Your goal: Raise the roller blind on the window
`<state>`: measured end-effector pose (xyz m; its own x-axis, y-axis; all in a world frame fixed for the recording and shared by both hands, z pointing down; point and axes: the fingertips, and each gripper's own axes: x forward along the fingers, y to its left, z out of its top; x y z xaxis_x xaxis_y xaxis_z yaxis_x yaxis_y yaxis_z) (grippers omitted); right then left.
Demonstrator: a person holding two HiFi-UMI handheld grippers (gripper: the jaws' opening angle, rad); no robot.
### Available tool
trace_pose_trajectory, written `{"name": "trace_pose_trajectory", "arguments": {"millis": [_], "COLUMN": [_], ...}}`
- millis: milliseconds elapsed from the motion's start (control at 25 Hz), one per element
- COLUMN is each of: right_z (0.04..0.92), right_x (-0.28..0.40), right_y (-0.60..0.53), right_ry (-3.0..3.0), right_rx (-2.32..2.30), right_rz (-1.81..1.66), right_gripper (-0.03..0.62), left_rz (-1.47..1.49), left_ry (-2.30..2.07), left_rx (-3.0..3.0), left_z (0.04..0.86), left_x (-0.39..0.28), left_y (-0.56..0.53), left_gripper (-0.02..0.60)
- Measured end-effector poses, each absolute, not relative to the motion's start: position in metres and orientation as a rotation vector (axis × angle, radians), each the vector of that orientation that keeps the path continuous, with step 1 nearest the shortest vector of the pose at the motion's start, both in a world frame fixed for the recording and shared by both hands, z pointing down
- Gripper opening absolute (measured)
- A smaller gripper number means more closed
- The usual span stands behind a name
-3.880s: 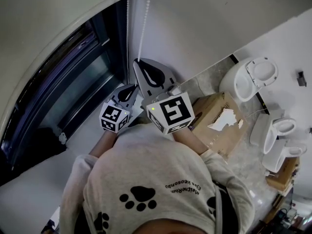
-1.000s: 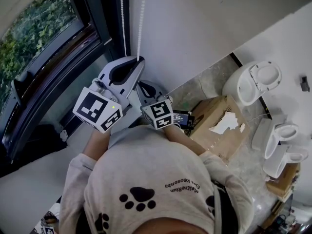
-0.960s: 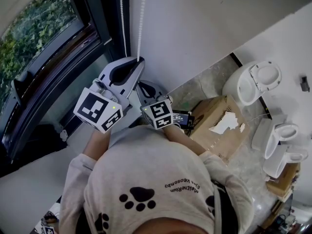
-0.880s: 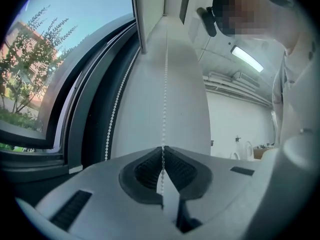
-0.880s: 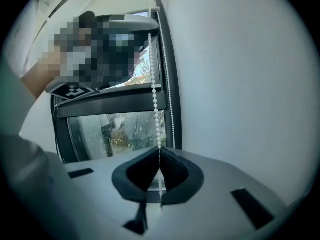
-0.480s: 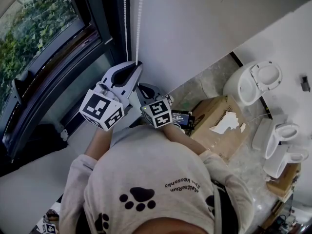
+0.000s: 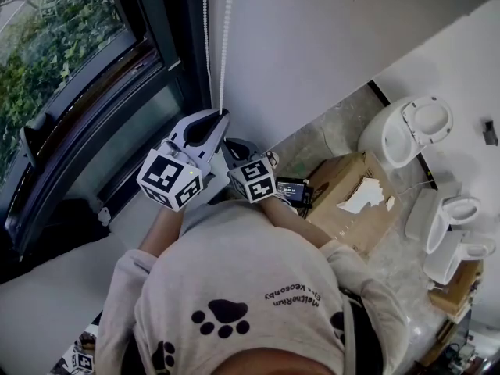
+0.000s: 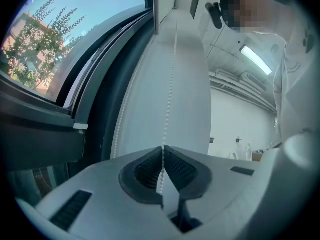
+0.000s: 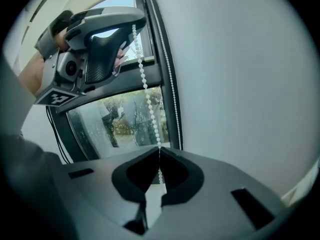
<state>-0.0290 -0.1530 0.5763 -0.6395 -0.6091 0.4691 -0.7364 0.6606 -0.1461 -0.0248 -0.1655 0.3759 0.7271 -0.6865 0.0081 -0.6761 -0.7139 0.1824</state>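
The white bead chain point(image 7: 226, 37) of the roller blind hangs down the wall beside the dark-framed window point(image 7: 94, 92). My left gripper point(image 7: 222, 114) is shut on the front strand, which runs up from its pinched tips in the left gripper view point(image 8: 162, 148). A second strand point(image 8: 122, 116) hangs loose by the frame. My right gripper point(image 7: 228, 142) sits just below the left, shut on the same strand point(image 9: 148, 101) where it enters its tips point(image 9: 159, 151). The left gripper point(image 9: 100, 39) shows above in the right gripper view. The pane shows trees outside; the blind is almost out of view.
A plain white wall point(image 7: 328, 37) stands right of the chain. On the floor lie a torn cardboard box point(image 7: 351, 198) and white toilets point(image 7: 406, 131), with more at the right point(image 7: 449, 225). The window sill point(image 7: 133, 217) runs below the glass.
My left gripper has come down with the chain, closing on the right gripper, which stays put. The blind's edge has climbed higher, showing more of the window.
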Motion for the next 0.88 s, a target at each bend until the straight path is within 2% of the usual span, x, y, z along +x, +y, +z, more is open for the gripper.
{"name": "trace_pose_trajectory", "arguments": {"millis": [480,520,560,600,880], "right_z": [0.585,0.58,0.572,0.561,0.475], "right_x": [-0.031,-0.031,-0.032,-0.032,-0.016], "right_y": [-0.153,-0.153,-0.153,-0.152,-0.15], "right_ry": [-2.485,-2.499,-2.516,-2.534,-2.649], "right_rx": [1.04,1.04,1.039,1.038,1.115], "right_rz": [0.435,0.4,0.36,0.323,0.252], "right_gripper": [0.011,0.032,0.107,0.146,0.121], "left_rz": [-0.106,-0.105,-0.103,-0.1,-0.08], "left_ry": [-1.077,-1.074,-1.071,-1.07,-1.089], "left_rx": [2.735,2.737,2.74,2.744,2.774], "left_z": [0.387,0.387,0.387,0.387,0.389], "left_x": [-0.024,-0.023,-0.023,-0.023,-0.029], "left_y": [-0.165,-0.165,-0.165,-0.165,-0.171], "left_gripper": [0.02,0.02,0.02,0.02,0.02]}}
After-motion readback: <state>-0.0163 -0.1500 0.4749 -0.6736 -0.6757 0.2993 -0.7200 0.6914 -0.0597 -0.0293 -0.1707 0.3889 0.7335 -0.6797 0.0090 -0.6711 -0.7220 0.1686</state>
